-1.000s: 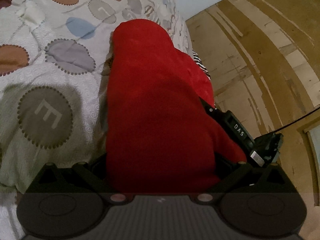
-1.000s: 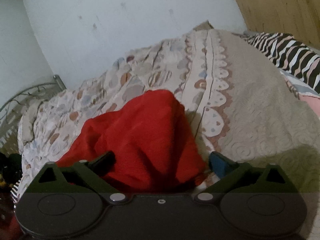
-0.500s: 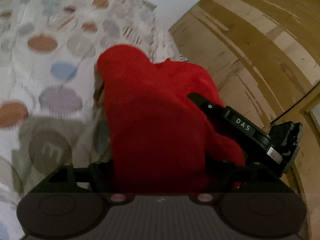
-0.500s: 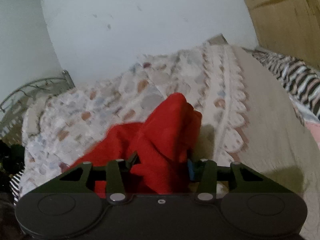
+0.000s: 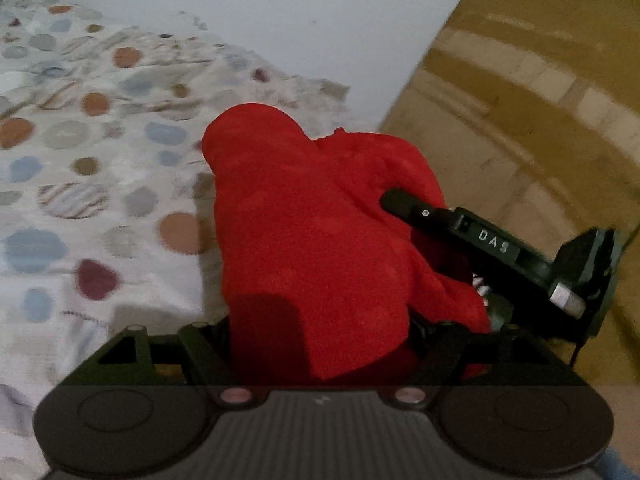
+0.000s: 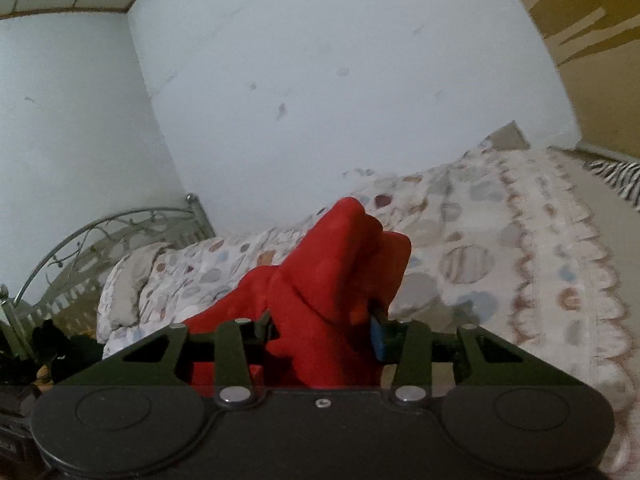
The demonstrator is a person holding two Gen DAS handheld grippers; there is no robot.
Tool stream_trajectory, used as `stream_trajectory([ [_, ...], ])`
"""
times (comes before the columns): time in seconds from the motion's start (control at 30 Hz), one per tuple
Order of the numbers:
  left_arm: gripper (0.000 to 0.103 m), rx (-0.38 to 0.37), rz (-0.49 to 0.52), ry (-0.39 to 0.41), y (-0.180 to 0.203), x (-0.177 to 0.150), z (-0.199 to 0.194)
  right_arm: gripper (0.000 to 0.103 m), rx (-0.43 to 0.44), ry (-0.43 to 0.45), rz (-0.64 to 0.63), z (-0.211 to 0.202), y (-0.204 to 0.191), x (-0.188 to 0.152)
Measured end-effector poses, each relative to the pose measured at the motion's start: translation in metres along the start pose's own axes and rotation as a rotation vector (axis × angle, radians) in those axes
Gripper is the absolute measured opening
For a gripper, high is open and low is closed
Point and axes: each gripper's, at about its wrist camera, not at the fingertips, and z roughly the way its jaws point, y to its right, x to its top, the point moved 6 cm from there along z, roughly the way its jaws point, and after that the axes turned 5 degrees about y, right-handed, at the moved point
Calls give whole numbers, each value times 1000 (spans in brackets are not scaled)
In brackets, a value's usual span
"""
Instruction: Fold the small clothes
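Since the earlier frame, both grippers are raised above the bed (image 5: 72,216). Red garment (image 5: 312,216) is clamped by left gripper (image 5: 320,344) and right gripper (image 6: 324,332), jaws recently narrowed.

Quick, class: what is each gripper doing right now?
Left gripper: closed on the red garment.
Right gripper: closed on the same red garment.

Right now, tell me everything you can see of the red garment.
The soft red fleece-like garment is bunched and unfolded, with no print visible. It rises in a rounded hump over the dotted white quilted bedspread. The left tongs hold its near end; the right tongs pinch another bunch, a blue pad against the cloth. Whether any part touches the bed is hidden.
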Motion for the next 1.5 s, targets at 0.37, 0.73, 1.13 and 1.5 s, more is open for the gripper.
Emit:
stream_trajectory([
  [0.37, 93, 131, 25, -101, -43, -52, 17, 75, -114, -249, 161, 43, 56, -77],
  [0.73, 103, 204, 38, -97, -40, -48, 14, 88, -164, -228, 97, 35, 46, -81],
  [1.13, 103, 306, 104, -46, -13, -34, -14, 102, -194, -157, -48, -19, 13, -58],
  [1.5, 103, 280, 119, 123, 24, -15, -78, 102, -218, 2, -205, -92, -37, -21],
])
